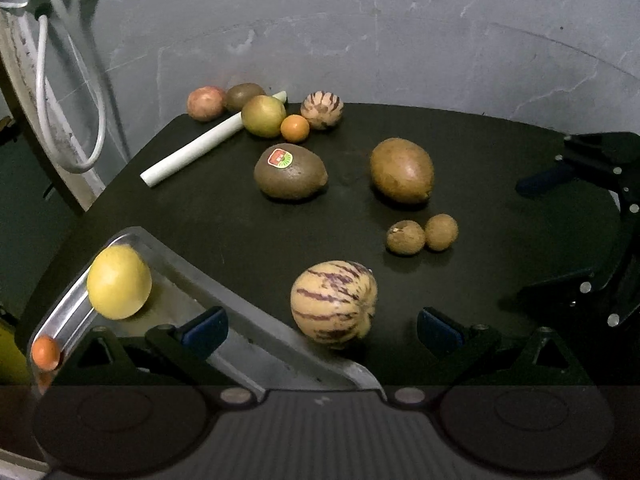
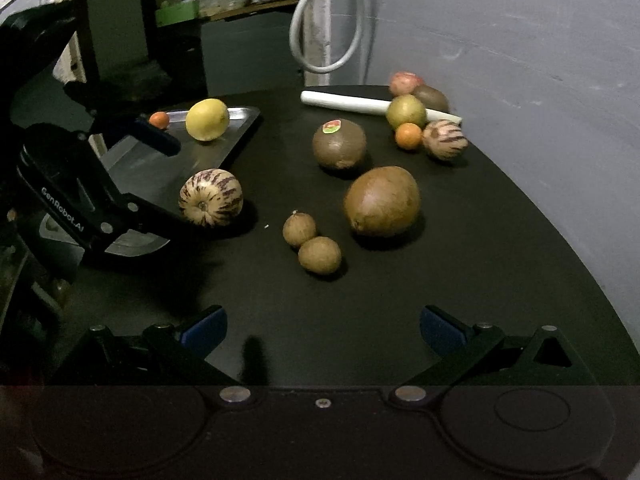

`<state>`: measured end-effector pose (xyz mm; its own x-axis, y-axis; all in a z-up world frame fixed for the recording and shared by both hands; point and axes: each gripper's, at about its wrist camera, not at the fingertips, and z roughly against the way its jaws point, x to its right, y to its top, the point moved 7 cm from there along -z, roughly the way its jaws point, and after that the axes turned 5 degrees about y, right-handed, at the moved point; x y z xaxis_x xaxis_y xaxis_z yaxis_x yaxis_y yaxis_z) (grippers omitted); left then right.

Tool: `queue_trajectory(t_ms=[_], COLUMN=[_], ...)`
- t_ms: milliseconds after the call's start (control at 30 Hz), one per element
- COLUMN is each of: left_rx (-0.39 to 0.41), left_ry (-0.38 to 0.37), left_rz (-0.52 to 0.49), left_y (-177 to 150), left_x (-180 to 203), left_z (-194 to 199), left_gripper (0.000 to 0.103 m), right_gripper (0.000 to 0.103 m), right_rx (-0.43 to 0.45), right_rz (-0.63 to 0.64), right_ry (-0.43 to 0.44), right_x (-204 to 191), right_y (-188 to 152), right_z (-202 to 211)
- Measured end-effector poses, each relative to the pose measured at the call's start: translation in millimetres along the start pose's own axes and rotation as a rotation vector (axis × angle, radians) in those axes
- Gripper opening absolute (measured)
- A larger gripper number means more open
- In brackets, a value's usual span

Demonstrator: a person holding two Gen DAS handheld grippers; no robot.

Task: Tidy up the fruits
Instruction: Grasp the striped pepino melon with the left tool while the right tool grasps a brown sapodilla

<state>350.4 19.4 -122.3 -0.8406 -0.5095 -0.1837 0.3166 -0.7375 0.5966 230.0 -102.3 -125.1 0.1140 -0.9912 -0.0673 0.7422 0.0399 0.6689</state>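
Observation:
A striped pepino melon rests on the black table beside the edge of the metal tray. My left gripper is open around it, with gaps on both sides. The tray holds a yellow fruit and a small orange. My right gripper is open over bare table at the near right, with nothing between its fingers. A stickered kiwi, a big brown fruit and two small brown fruits lie mid-table.
At the far edge sit a reddish fruit, a kiwi, a green-yellow fruit, a small orange and a second striped melon, beside a white stalk. A grey wall stands behind; a white cable hangs at the left.

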Motion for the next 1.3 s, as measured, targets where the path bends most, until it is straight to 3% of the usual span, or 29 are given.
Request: queue_trajectory(t_ms=[467, 767, 1300], left_rx=[-0.016, -0.042, -0.070], left_ry=[-0.074, -0.111, -0.133], left_rz=[-0.041, -0.082, -0.049], left_y=[12.1, 14.9, 11.7], left_x=[2.8, 5.7, 3.2], left_z=[-17.4, -25.9, -31.6], left_gripper=[0.099, 0.086, 0.058], right_gripper=[0.082, 0.064, 0.035], right_rx=[-0.009, 0.013, 0.037], right_rz=[0.002, 0.060, 0.094], right_ry=[0.043, 0.066, 0.067], right_x=[13.7, 9.2, 1.4], right_y=[13.6, 19.8, 23.1], right_z=[-37.0, -42.8, -44.1])
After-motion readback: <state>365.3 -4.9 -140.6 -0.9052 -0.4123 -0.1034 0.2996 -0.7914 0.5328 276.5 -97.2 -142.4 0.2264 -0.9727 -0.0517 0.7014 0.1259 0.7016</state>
